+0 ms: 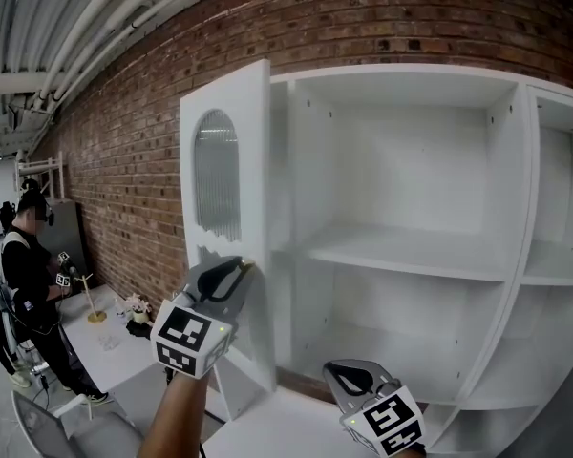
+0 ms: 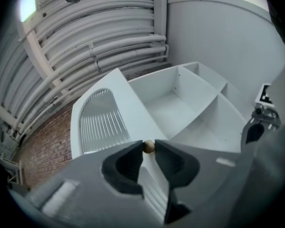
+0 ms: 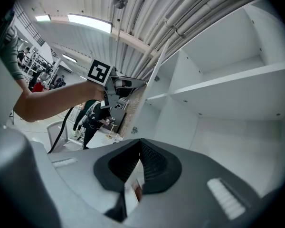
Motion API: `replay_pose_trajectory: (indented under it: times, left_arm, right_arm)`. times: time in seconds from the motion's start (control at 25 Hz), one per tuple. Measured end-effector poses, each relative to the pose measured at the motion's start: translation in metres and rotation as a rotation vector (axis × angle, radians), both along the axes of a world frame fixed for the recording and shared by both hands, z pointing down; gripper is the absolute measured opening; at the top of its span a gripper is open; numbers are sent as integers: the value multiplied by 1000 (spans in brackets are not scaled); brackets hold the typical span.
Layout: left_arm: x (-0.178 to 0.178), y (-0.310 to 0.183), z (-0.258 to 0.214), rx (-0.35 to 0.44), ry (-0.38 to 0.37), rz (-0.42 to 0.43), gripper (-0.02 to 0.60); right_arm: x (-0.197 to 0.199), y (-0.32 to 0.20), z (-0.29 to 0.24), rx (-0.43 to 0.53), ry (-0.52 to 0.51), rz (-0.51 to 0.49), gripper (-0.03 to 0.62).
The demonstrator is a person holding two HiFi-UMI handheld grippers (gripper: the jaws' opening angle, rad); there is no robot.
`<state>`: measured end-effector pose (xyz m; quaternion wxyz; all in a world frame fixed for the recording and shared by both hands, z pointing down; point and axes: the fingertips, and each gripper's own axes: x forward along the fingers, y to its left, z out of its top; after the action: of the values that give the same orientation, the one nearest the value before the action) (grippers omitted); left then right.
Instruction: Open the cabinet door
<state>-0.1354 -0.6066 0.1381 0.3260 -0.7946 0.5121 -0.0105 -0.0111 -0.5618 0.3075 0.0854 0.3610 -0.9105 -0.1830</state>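
Head view: we note the white cabinet door (image 1: 227,208) swung wide open, centre-left of frame, standing out from the open cabinet (image 1: 411,256). The left gripper (image 1: 241,271) sits at the door's free edge. The right gripper (image 1: 355,378) hangs low at bottom centre, apart from the door.

Left gripper view: its fingers (image 2: 128,160) are pinched onto a small round knob (image 2: 148,147) at frame centre.

Right gripper view: its fingers (image 3: 154,160) are closed tip to tip, seemingly with nothing between, though the gap is dim.

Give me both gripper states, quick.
Left gripper: jaws shut on the door knob.
Right gripper: jaws shut, empty.
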Motion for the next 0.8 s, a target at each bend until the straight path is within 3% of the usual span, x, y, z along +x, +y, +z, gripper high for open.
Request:
replay_pose_trajectory:
  times: [0.48, 0.8]
  left_arm:
    - [-83, 79, -1, 34, -15, -98, 75]
    - [-147, 104, -2, 23, 32, -169, 69]
  right_arm:
    - [-64, 40, -2, 9, 21, -108, 8]
    - [-85, 57, -3, 6, 27, -127, 8]
